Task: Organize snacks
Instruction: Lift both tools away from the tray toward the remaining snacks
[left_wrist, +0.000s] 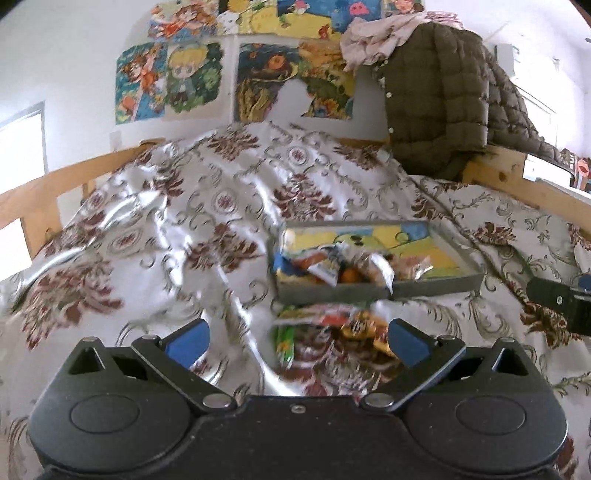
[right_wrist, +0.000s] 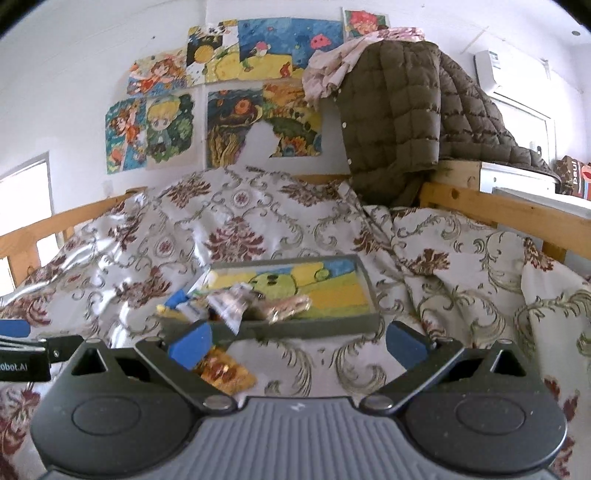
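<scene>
White walls behind, hung with bright cartoon posters (right_wrist: 166, 125); pale window at far left. Wooden bed rail (right_wrist: 491, 206) bounding the bed at back and right, with a quilted olive jacket (right_wrist: 399, 122) draped over the corner post.

Glossy bedspread (left_wrist: 155, 221), cream satin with maroon floral medallions, heavily creased, covering the whole working surface. Broad open cloth left of the tray in the left wrist view; rumpled folds rising to its right in the right wrist view.

Shallow grey rectangular tray (right_wrist: 369, 280) lying flat mid-bed, printed liner of yellow, green and blue inside. Snack packets (left_wrist: 343, 266) heaped in its near left corner, foil and paper wrappers, some spilling over the rim; right half of tray floor bare.

Loose snacks (left_wrist: 332, 332) on the cloth just before the tray's near edge, blurred: green wrapper, orange-gold packet (right_wrist: 225, 369).

Left gripper (left_wrist: 297, 343) spread wide, blue pads, nothing between them, over the loose snacks. Right gripper (right_wrist: 297, 343) likewise wide and empty, near the tray's front wall.
</scene>
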